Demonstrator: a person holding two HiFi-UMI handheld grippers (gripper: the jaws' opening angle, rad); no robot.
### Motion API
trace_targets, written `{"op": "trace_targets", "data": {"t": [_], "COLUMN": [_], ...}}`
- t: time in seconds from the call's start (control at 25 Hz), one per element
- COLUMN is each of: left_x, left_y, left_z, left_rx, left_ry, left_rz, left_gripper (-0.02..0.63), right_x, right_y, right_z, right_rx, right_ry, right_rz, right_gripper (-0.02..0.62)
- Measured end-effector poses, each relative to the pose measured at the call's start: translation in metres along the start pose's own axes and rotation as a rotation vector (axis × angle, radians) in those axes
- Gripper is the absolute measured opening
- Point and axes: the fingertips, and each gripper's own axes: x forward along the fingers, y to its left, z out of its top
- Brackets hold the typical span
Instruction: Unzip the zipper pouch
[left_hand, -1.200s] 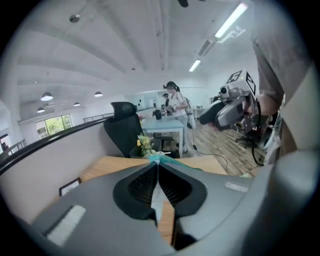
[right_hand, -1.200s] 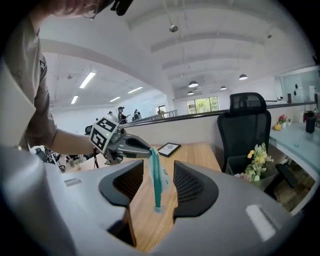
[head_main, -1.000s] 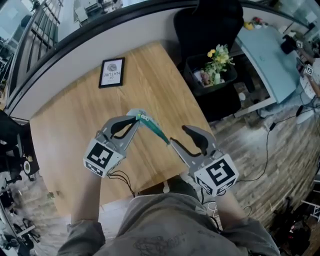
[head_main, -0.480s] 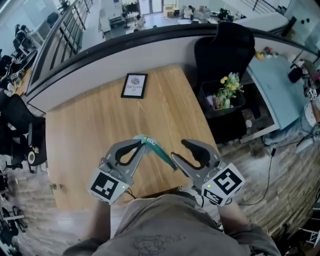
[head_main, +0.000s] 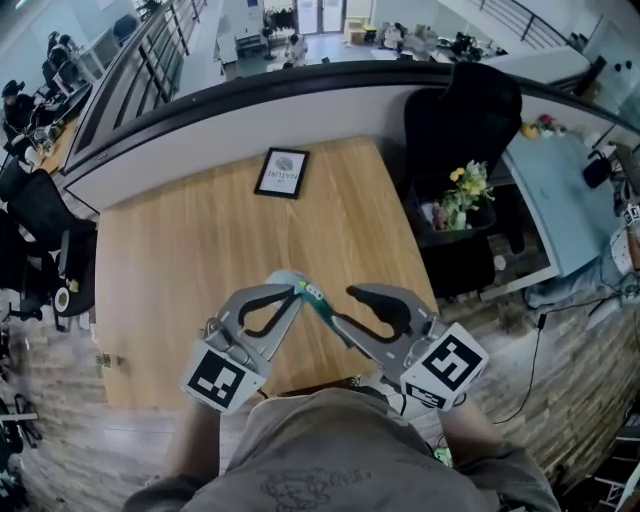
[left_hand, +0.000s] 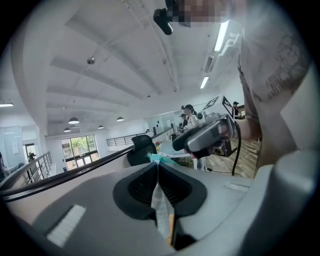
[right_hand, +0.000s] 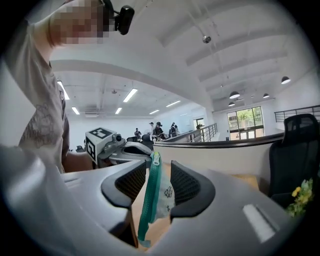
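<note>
Your left gripper (head_main: 297, 290) has its fingers clamped on the zipper pouch (right_hand: 150, 200). Your right gripper (head_main: 341, 307) fingers, just closing, stand apart around it. The grippers hide most of the pouch from overhead.

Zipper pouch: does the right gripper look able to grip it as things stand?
Probably yes: the zipper pouch hangs between the parted jaws of the right gripper, which have just been closing, with nothing blocking, while the left gripper clamps its other end.
</note>
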Motion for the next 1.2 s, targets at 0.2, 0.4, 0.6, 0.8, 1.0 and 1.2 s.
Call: {"op": "trace_targets", "data": {"t": [0.2, 0.4, 0.6, 0.8, 1.0, 1.2], "left_x": [0.003, 0.007, 0.009, 0.010, 0.010, 0.013], "left_y": [-0.007, -0.010, -0.008, -0.005, -0.004, -0.003], "left_z": [0.003, 0.010, 0.010, 0.006, 0.003, 0.001], "left_rx": [0.011, 0.090, 0.109, 0.034, -0.044, -0.063], "left_ry": [-0.017, -0.038, -0.037, -0.023, -0.014, 0.006], "left_rz": [-0.034, -0.055, -0.054, -0.041, -0.042, -0.029], "left_gripper": [0.012, 0.012, 0.012, 0.012, 0.011, 0.011], "right_x": [0.013, 0.022, 0.027, 0.028, 0.027, 0.026], "right_y": [0.002, 0.000, 0.001, 0.000, 0.000, -0.001], "right_z": [0.006, 0.000, -0.002, -0.002, -0.001, -0.005], "right_rx": [0.072, 0.061, 0.067, 0.036, 0.019, 0.031], "right_ry": [-0.012, 0.016, 0.025, 0.042, 0.051, 0.071], "right_rz": [0.047, 0.041, 0.056, 0.045, 0.025, -0.003], "right_gripper": [0.164, 0.109, 0.066, 0.048, 0.048, 0.046]}}
